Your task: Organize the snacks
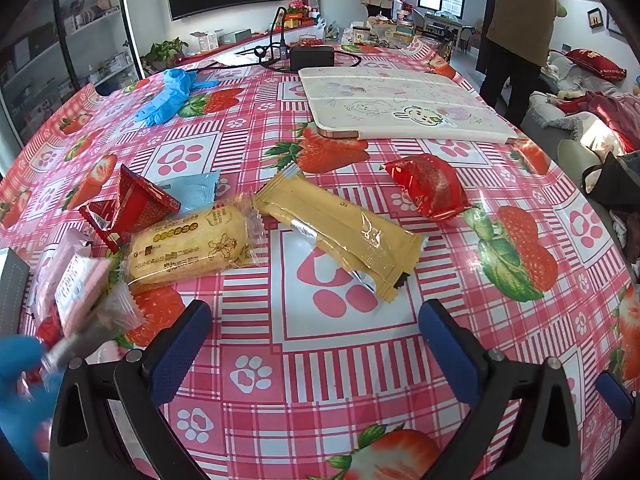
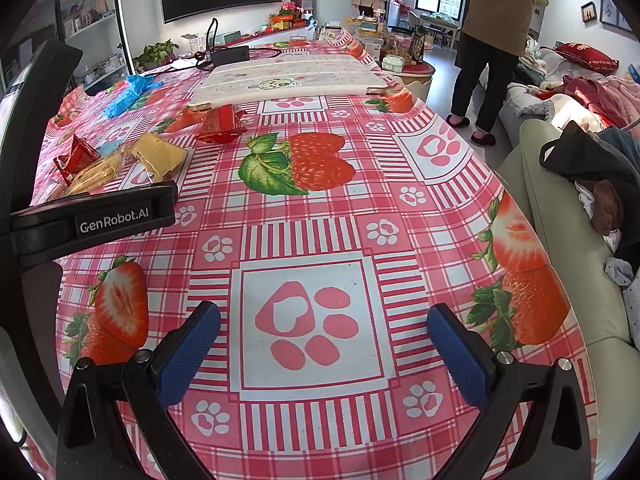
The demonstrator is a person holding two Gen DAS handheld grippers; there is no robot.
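Tan bar wrapper (image 1: pixel 340 232) lies flat on tablecloth (image 1: pixel 460 160), just ahead of left gripper (image 1: pixel 316 344). Yellow cake pack (image 1: pixel 188 244) ahead-left, touching red pack (image 1: pixel 128 204) (pink packs (image 1: pixel 68 284) nearer, far left). Red pouch (image 1: pixel 432 186) ahead-right, apart. Left jaws wide apart, empty. Right gripper (image 2: pixel 324 348) jaws wide apart over bare cloth, snacks far ahead-left.

Glossy plastic cloth on the tabletop (image 1: pixel 340 380); ahead of the jaws, shiny tan foil wrapper (image 1: pixel 340 232), clear crinkly film on the cake (image 1: pixel 192 244), glossy red packet (image 1: pixel 432 188).
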